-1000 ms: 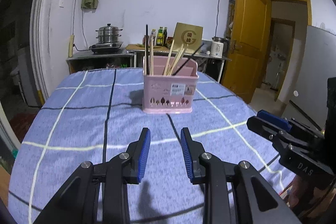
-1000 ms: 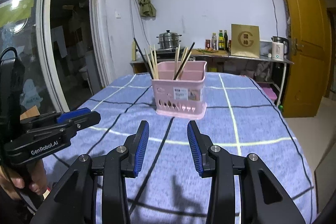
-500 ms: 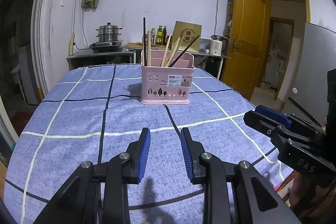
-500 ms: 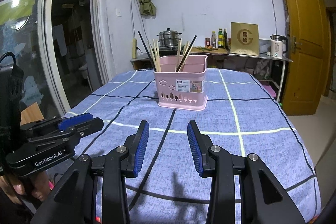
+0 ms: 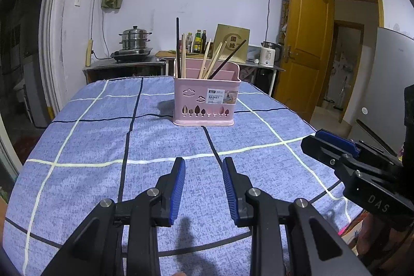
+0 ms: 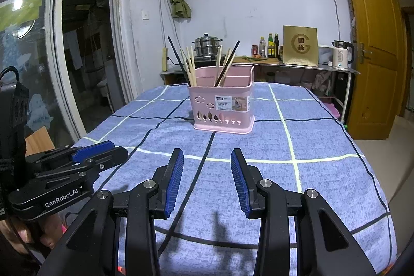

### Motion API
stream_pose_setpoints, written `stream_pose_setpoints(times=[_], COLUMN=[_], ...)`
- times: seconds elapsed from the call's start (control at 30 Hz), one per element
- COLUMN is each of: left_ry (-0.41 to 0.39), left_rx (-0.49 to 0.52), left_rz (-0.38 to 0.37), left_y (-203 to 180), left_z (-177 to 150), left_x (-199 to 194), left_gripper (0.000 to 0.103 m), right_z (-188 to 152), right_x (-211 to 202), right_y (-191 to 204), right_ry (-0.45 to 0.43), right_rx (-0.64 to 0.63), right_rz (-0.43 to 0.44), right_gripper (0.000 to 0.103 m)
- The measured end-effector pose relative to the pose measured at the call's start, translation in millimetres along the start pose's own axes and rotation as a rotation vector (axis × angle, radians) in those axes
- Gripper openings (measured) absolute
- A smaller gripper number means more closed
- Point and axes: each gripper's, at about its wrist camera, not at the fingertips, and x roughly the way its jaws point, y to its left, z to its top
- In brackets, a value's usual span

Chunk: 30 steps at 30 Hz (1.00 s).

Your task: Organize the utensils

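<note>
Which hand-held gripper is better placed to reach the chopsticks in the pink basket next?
Roughly even; slight edge to the left hand-held gripper. Both it and the right hand-held gripper are open, empty and well short of the pink basket, but most chopsticks stand in its left compartments.

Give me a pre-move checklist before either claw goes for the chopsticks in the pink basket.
1. Left claw open and holding nothing: ok.
2. Right claw open and holding nothing: ok.
3. Basket upright on the tablecloth: ok.
4. Chopsticks stick up above the basket's rim, reachable from above: ok.
5. Cloth between the claws and the basket free of obstacles: ok.
6. Dark and light chopsticks already sorted by compartment: not ok, each of the two bunches holds one dark stick among light ones.
</note>
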Motion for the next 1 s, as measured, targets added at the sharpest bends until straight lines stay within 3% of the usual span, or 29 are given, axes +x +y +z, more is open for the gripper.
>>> stream_pose_setpoints(times=[1.0], left_ry=[0.021], left_rx=[-0.002], left_rz=[-0.006], left_y=[-2.3], left_z=[-7.6], left_x=[3.9], left_gripper=[0.030], right_z=[-7.4], right_x=[6.2], right_y=[-3.2], right_ry=[0.017], right_rx=[0.015], right_rz=[0.006], right_gripper=[0.039])
